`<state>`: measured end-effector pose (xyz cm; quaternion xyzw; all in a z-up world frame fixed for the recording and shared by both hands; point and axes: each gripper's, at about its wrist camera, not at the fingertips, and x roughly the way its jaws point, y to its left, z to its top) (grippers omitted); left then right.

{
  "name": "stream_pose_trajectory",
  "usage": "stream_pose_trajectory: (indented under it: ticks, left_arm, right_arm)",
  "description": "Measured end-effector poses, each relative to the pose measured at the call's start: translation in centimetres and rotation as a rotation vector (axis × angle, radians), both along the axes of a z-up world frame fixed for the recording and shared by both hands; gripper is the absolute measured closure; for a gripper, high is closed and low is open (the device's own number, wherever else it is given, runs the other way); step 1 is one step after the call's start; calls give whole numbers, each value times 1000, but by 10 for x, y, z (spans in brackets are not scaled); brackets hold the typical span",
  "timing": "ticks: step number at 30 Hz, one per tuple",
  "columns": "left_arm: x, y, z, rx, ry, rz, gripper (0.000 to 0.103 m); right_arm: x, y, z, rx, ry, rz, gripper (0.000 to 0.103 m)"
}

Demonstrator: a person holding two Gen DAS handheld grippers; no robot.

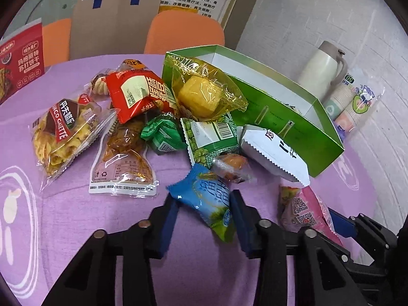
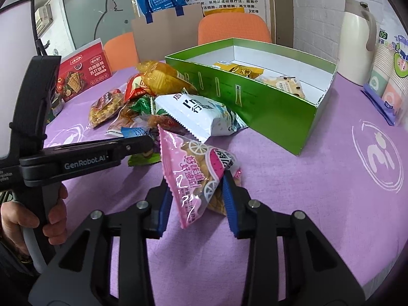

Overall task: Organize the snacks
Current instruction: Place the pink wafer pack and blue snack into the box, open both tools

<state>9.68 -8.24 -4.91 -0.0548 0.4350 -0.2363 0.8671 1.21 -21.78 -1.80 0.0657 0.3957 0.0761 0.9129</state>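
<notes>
My left gripper [image 1: 204, 199] is shut on a blue and green snack packet [image 1: 211, 204] at the near edge of the snack pile on the purple tablecloth [image 1: 76, 216]. The pile holds a clear yellow packet [image 1: 204, 94], a red packet [image 1: 137, 89], a green pea packet [image 1: 211, 140] and a white packet [image 1: 272, 150]. Behind it stands an open green box [image 1: 280, 117]. In the right wrist view my right gripper [image 2: 196, 181] is shut on a pink snack packet [image 2: 199, 178], held above the cloth in front of the green box [image 2: 255, 107]. A yellow packet [image 2: 237, 70] and a white one [image 2: 283, 84] lie inside.
A cream thermos [image 1: 323, 68] and a sleeve of paper cups [image 1: 354, 102] stand right of the box near the wall. A red cracker box [image 1: 20, 61] is at the far left. Orange chairs [image 1: 186, 33] line the table's far edge. A hand [image 2: 53, 219] grips the left tool's handle.
</notes>
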Motion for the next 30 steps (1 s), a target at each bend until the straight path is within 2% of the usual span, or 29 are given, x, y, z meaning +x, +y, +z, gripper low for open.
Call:
stream_pose_trajectory:
  ticks: [3,4,5,9,16,20,26,30]
  left_arm:
    - [0,9,-1,-39,26,13,72]
    - [-1,12,0,-44,34,13,73]
    - [-3,16,1,-49,36,14,74]
    - [-16,33,11,-77,23,11,76]
    - [-30,49,49,-121,-45,11,76]
    - [-31,45,72,-152,-80,-23,76]
    - [-24,28,102,-169,-123,-87,76]
    - [-14,12,113,-169,-135,-119,76]
  right_arm:
    - [-2,0,2,-4,3,2,69]
    - [-3,0,4,-1,0,4,76]
    - [-4,0,6,3,-4,7,77]
    - [-9,2,17,6,-36,17,78]
    - [-18,-2,41,59,-95,31,78]
    - [-22,-14,58,120,-142,31,78]
    - [-18,-34,78,146,-206,-4,78]
    - [-7,-41,82,55,-229,-61,78]
